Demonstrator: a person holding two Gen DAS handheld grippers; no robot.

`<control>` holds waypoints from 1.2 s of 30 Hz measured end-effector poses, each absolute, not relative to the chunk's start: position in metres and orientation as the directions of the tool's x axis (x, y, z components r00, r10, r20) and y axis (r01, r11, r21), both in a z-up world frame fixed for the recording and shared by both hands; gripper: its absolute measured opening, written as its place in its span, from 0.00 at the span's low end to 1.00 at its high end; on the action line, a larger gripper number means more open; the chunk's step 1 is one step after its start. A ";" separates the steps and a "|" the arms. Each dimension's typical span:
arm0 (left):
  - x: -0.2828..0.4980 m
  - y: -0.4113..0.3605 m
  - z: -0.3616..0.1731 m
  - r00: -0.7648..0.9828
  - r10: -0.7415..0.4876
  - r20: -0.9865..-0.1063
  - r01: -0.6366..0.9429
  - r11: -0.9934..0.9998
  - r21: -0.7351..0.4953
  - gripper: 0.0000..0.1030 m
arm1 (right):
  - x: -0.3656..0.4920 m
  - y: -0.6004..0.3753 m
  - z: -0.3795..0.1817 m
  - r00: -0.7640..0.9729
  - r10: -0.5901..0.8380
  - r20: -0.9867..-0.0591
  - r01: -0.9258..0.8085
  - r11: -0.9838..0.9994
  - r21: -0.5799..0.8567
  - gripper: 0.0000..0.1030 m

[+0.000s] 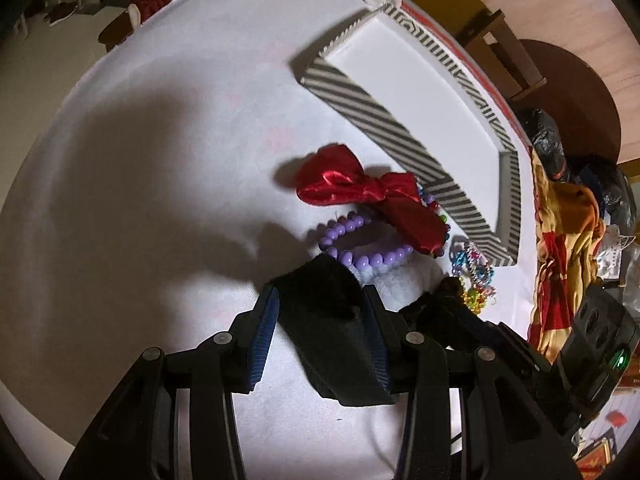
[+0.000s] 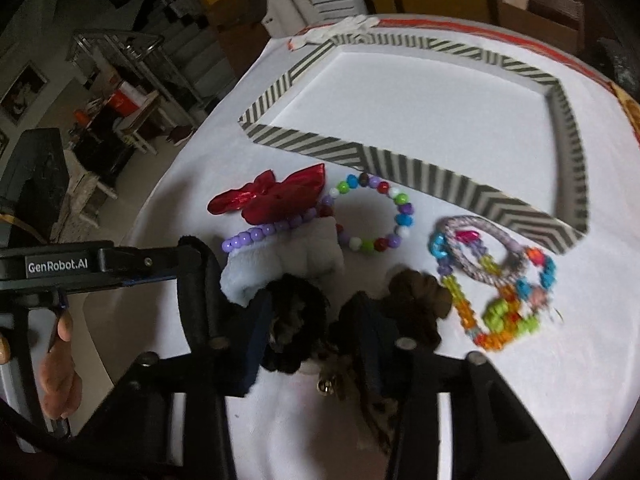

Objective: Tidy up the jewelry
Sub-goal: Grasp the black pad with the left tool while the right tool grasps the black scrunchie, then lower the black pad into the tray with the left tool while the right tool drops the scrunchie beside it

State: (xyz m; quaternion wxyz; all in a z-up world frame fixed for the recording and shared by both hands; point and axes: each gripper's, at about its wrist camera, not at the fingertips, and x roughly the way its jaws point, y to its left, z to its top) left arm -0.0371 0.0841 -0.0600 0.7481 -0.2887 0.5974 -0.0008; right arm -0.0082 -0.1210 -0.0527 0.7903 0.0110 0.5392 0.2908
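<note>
The left gripper [image 1: 320, 320] is closed on a black cloth [image 1: 320, 312], the right gripper [image 2: 308, 320] half-open around a black scrunchie [image 2: 296, 312], which could snag the near purple bracelet [image 2: 260, 234]

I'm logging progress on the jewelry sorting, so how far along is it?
Barely started: the striped tray holds nothing. The left gripper grips a black fuzzy piece; the right gripper straddles a black scrunchie. The red bow, purple bracelet and multicolour bracelet remain outside.
</note>
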 end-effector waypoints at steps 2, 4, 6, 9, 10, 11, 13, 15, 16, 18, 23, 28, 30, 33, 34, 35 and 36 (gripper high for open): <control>-0.037 0.082 -0.063 0.290 -0.339 -0.895 -0.347 0.835 -0.428 0.21 | -0.003 -0.120 -0.060 0.217 0.485 -0.847 -0.446 0.821 0.356 0.11; -0.039 0.083 -0.062 0.310 -0.331 -0.891 -0.343 0.835 -0.430 0.00 | -0.003 -0.119 -0.063 0.196 0.491 -0.848 -0.456 0.812 0.364 0.08; -0.041 0.086 -0.057 0.329 -0.324 -0.887 -0.328 0.842 -0.429 0.00 | -0.004 -0.119 -0.059 0.198 0.499 -0.844 -0.469 0.804 0.366 0.07; -0.042 0.090 -0.045 0.346 -0.339 -0.875 -0.305 0.841 -0.447 0.00 | -0.007 -0.123 -0.044 0.206 0.533 -0.821 -0.477 0.787 0.392 0.06; -0.043 0.092 -0.039 0.351 -0.339 -0.873 -0.296 0.844 -0.448 0.00 | -0.009 -0.125 -0.038 0.211 0.543 -0.813 -0.483 0.781 0.396 0.06; -0.044 0.094 -0.032 0.356 -0.338 -0.871 -0.291 0.845 -0.448 0.00 | -0.009 -0.126 -0.034 0.212 0.549 -0.808 -0.487 0.776 0.400 0.06; -0.043 0.097 -0.020 0.372 -0.336 -0.866 -0.280 0.848 -0.449 0.00 | -0.011 -0.130 -0.024 0.219 0.563 -0.797 -0.492 0.769 0.408 0.06; -0.041 0.100 -0.006 0.395 -0.323 -0.860 -0.262 0.858 -0.442 0.00 | -0.011 -0.134 -0.017 0.229 0.570 -0.789 -0.489 0.768 0.413 0.06; -0.038 0.100 0.002 0.405 -0.315 -0.858 -0.251 0.865 -0.435 0.00 | -0.010 -0.137 -0.012 0.235 0.577 -0.782 -0.486 0.767 0.419 0.06; -0.030 0.101 0.016 0.434 -0.308 -0.847 -0.230 0.871 -0.434 0.00 | -0.007 -0.142 -0.002 0.255 0.587 -0.768 -0.477 0.767 0.429 0.06; 0.007 0.098 0.042 0.497 -0.267 -0.826 -0.192 0.894 -0.405 0.00 | 0.011 -0.158 0.022 0.333 0.565 -0.754 -0.454 0.797 0.397 0.06; 0.050 0.088 0.049 0.523 -0.197 -0.829 -0.175 0.927 -0.331 0.00 | 0.048 -0.168 0.039 0.390 0.524 -0.757 -0.423 0.832 0.357 0.06; 0.072 0.084 0.044 0.514 -0.166 -0.841 -0.178 0.939 -0.293 0.00 | 0.064 -0.167 0.037 0.400 0.504 -0.765 -0.416 0.844 0.338 0.06; 0.098 0.080 0.035 0.492 -0.141 -0.859 -0.182 0.948 -0.260 0.00 | 0.086 -0.164 0.032 0.404 0.486 -0.775 -0.399 0.856 0.329 0.06; 0.104 0.078 0.033 0.487 -0.138 -0.862 -0.180 0.951 -0.253 0.00 | 0.095 -0.163 0.029 0.403 0.484 -0.777 -0.387 0.859 0.334 0.06; 0.112 0.077 0.030 0.483 -0.130 -0.866 -0.180 0.953 -0.243 0.00 | 0.098 -0.162 0.026 0.400 0.487 -0.777 -0.381 0.859 0.342 0.06; 0.118 0.076 0.028 0.477 -0.121 -0.871 -0.179 0.956 -0.231 0.00 | 0.104 -0.158 0.020 0.391 0.495 -0.776 -0.374 0.856 0.357 0.06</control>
